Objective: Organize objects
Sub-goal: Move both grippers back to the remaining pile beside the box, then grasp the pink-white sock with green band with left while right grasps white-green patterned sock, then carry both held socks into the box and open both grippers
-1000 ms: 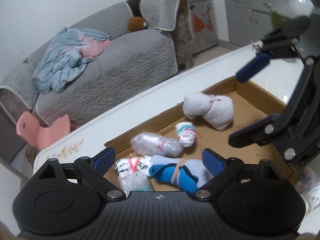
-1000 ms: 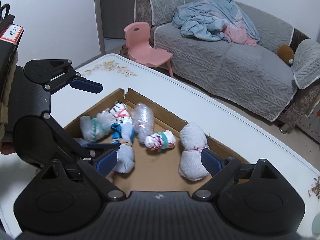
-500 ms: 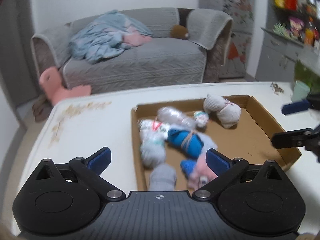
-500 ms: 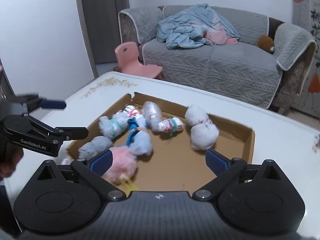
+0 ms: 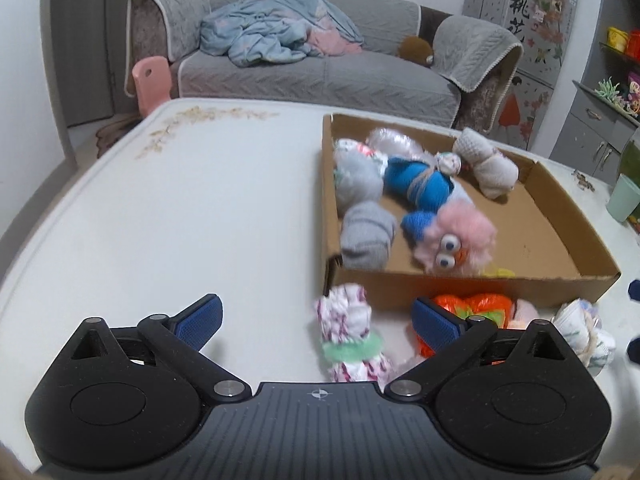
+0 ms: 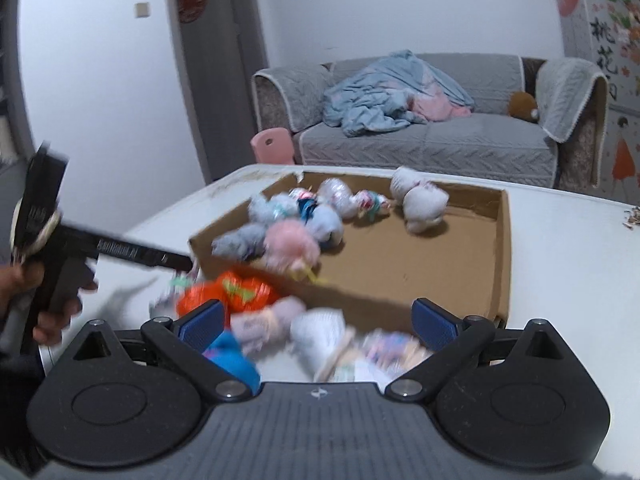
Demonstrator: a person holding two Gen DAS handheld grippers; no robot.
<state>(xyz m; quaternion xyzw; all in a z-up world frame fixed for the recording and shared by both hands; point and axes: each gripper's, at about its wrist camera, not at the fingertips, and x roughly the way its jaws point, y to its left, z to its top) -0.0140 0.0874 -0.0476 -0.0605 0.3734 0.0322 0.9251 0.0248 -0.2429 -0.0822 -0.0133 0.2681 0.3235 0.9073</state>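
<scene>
A cardboard box [image 5: 460,284] on the white table [image 5: 180,208] holds several rolled sock bundles and a pink fuzzy toy [image 5: 460,236] with eyes. My left gripper [image 5: 318,322] is open, low over the table before the box, and a pink-and-white bundle with a green band [image 5: 352,336] lies between its fingers, untouched. An orange bundle [image 5: 472,312] sits by its right finger. My right gripper [image 6: 316,324] is open with its jaws closing slightly. A white bundle [image 6: 320,332], a lilac one [image 6: 260,320] and a blue one [image 6: 232,360] lie blurred between them, none pressed.
A hand at the left holds the left gripper [image 6: 120,252], close to the box [image 6: 502,248] corner. A green cup [image 5: 624,196] stands right of the box. Behind the table are a grey sofa [image 5: 320,76], a pink chair [image 5: 152,80] and cabinets.
Both grippers have drawn back from over the box to the table in front of it. The loose bundles outside the box have come into view. The left view has rolled level.
</scene>
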